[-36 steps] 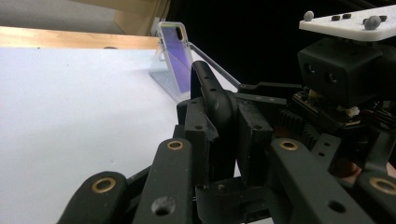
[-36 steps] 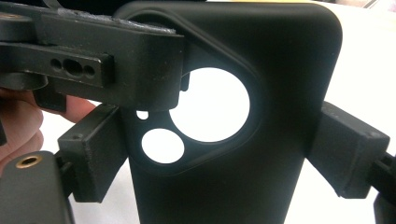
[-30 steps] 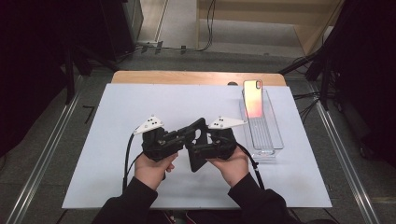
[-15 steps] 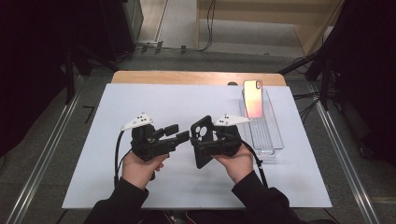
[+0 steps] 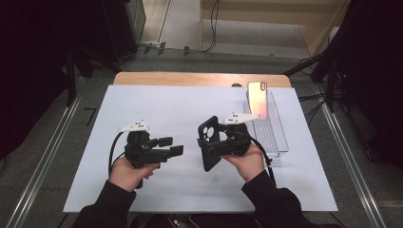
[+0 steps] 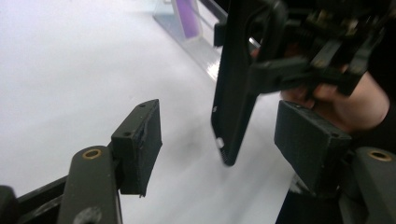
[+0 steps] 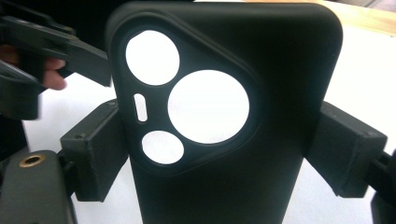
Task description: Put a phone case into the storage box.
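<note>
The phone case [image 7: 224, 121] is plain matte black, its camera cut-outs showing white from the surface behind. Both grippers, left [image 5: 171, 146] and right [image 5: 209, 145], are black with brass-coloured screw heads. The counter [image 5: 157, 102] wears a white sheet over a light wood edge. The tray [image 5: 278, 137] is clear, the phone [image 5: 257, 98] pinkish-orange and glossy.

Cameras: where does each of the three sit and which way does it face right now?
High view: above the person's side, looking forward and down on the white table; both forearms, left claw, right claw.
Left gripper view: rides the left claw, jaws just opening, empty, facing the black phone case edge-on.
Right gripper view: rides the right claw, clamped on the case's sides.
Shared: the case appears in all three; the clear tray in the first two.
</note>
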Available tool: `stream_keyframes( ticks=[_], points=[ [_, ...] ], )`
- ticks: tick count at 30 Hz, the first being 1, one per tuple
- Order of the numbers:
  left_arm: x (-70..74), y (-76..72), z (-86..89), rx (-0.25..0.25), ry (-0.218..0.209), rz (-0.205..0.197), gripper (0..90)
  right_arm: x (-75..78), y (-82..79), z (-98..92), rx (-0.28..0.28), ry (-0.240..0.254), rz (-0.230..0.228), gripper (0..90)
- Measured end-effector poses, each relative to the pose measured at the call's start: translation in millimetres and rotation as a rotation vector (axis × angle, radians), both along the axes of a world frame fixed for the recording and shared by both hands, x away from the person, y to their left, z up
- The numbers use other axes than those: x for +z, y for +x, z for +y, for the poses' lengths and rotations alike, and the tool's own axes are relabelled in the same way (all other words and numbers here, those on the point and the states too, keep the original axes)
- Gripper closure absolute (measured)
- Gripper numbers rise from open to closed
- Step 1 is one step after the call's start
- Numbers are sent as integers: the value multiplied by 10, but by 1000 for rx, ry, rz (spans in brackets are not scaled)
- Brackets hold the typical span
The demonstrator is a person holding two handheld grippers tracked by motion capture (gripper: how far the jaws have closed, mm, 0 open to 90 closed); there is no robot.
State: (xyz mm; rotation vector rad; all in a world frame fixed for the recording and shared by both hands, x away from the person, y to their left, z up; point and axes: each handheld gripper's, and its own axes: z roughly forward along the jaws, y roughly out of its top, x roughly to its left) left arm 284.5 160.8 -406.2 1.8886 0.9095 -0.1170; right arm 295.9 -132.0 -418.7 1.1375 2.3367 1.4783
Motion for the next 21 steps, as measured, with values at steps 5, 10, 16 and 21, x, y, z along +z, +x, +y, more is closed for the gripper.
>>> stream_keyframes(
  ticks=[5, 10, 16, 21],
  points=[
    [-87, 12, 55, -47, 72, -8, 322, 52, 5, -39, 36, 11, -6, 123],
    [-156, 21, 95, -113, 108, -24, 321, 115, 19, -112, 70, 15, 13, 123],
    [-201, 25, 103, -165, 136, -49, 321, 191, 14, -215, 97, 14, 9, 123],
    [-264, 45, 120, -212, 154, -43, 321, 256, 21, -329, 103, 7, 8, 123]
  ],
)
